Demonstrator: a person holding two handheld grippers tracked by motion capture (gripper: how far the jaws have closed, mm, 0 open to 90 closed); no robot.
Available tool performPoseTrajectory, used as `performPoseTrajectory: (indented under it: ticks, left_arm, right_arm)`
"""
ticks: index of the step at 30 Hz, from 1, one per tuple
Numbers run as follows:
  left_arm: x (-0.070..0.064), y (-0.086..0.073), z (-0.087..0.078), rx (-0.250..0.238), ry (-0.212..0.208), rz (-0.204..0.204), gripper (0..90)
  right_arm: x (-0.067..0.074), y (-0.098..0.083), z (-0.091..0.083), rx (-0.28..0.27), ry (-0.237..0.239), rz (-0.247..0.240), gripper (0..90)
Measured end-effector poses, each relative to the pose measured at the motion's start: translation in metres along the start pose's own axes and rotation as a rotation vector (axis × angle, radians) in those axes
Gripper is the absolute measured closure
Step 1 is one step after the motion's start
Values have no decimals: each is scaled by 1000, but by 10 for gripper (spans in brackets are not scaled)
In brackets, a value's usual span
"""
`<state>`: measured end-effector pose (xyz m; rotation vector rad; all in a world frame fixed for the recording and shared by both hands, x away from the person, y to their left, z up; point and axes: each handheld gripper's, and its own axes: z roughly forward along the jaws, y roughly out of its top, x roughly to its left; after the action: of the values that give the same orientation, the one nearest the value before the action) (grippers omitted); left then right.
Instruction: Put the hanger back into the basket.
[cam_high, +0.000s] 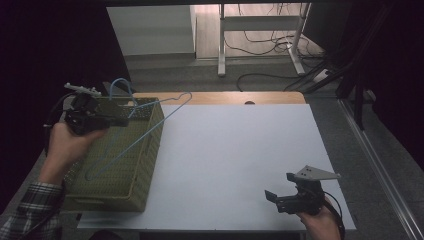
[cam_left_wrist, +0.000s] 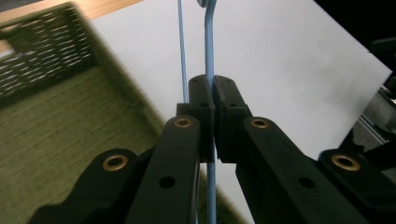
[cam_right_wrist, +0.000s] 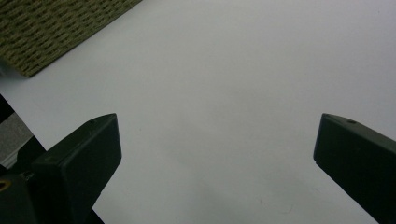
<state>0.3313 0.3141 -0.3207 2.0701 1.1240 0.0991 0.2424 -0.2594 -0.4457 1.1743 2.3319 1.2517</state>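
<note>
1 blue hanger (cam_high: 131, 134) clamped in left tongs (cam_high: 126, 120) over 1 basket (cam_high: 137, 182); right tongs (cam_high: 281, 189) wide.

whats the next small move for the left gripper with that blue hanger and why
Probably lift it a little higher: the left gripper is shut on the blue hanger, whose lower end still sits inside the green basket, so it hasn't cleared the rim.

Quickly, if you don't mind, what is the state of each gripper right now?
Left gripper: closed on the blue wire hanger, above the green basket.
Right gripper: open, holding nothing.
</note>
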Motion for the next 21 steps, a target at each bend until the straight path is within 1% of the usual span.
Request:
performPoseTrajectory:
  ticks: [1,2,3,5,6,7,8,9,10,11,14,15,16,17,19,20,21]
  left_arm:
    - [0,0,0,0,0,0,879]
    - [8,-5,-4,-8,18,-12,879]
    - [8,-5,-4,-8,18,-12,879]
    - [18,-12,-9,-17,31,-23,879]
    - [25,-17,-14,-29,45,-29,879]
    - [25,-17,-14,-29,45,-29,879]
    - [32,-23,-18,-35,57,-39,879]
    - [32,-23,-18,-35,57,-39,879]
    - [39,-29,-22,-41,68,-49,879]
    - [39,-29,-22,-41,68,-49,879]
    - [48,-38,-27,-48,92,-67,880]
    - [51,-41,-29,-47,93,-73,880]
    - [56,-47,-31,-52,108,-81,879]
    - [56,-47,-31,-52,108,-81,879]
    - [61,-53,-33,-60,118,-87,880]
    - [64,-57,-34,-63,112,-95,880]
    - [66,-59,-34,-66,118,-96,879]
  right_arm:
    - [0,0,0,0,0,0,5]
    - [0,-1,0,-5,-1,6,4]
    - [0,-1,0,-5,-1,6,4]
    - [-1,-2,0,-5,-2,6,4]
    - [-1,-3,0,-4,-3,9,4]
    - [-1,-3,0,-4,-3,9,4]
    - [-2,-4,0,-4,-4,14,4]
    - [-2,-4,0,-4,-4,14,4]
    - [-2,-4,1,-5,-4,20,4]
    - [-2,-4,1,-5,-4,20,4]
    - [-3,-5,2,-2,-5,24,4]
    - [-3,-5,2,-2,-5,24,4]
    - [-3,-5,3,0,-6,25,4]
    - [-3,-5,3,0,-6,25,4]
    - [-3,-5,3,2,-9,27,4]
    - [-3,-6,4,2,-6,30,4]
    - [-3,-6,4,1,-4,32,4]
